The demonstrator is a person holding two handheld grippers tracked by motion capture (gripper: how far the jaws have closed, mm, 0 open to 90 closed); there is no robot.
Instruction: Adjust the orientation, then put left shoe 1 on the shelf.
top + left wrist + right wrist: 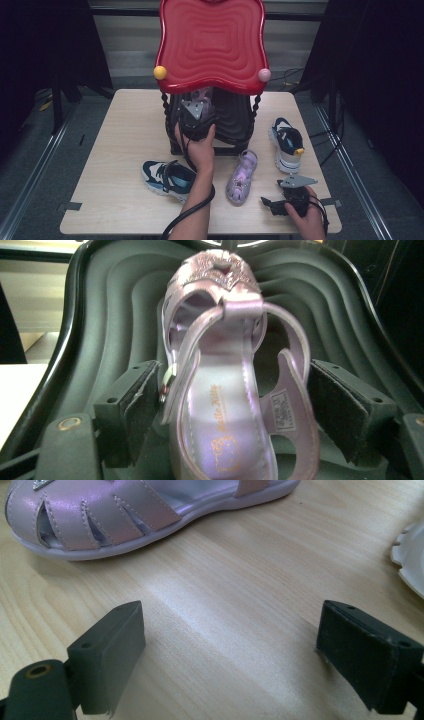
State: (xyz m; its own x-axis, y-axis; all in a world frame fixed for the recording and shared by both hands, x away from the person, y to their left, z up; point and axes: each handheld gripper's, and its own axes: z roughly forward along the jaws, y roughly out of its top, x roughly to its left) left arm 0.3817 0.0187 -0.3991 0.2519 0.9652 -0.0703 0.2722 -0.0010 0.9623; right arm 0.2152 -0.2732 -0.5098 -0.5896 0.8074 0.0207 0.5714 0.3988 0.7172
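A shiny purple sandal (225, 390) lies on the black ribbed lower shelf (115, 320) of the rack, toe pointing away from me. My left gripper (232, 410) reaches in under the red top shelf (212, 42), and its pads flank the sandal's heel without visibly pressing on it. From above, the left gripper (199, 116) covers most of that sandal (204, 95). The matching sandal (242, 176) rests on the table. My right gripper (270, 205) sits low at the table's front right, open, its jaws aimed at that sandal's toe (100, 520).
A navy and white sneaker (167, 177) lies at the front left of the wooden table (125, 140), close to my left forearm. Its mate (287, 142) stands to the right of the rack. A white sole edge (410, 555) shows at the right of the right gripper view.
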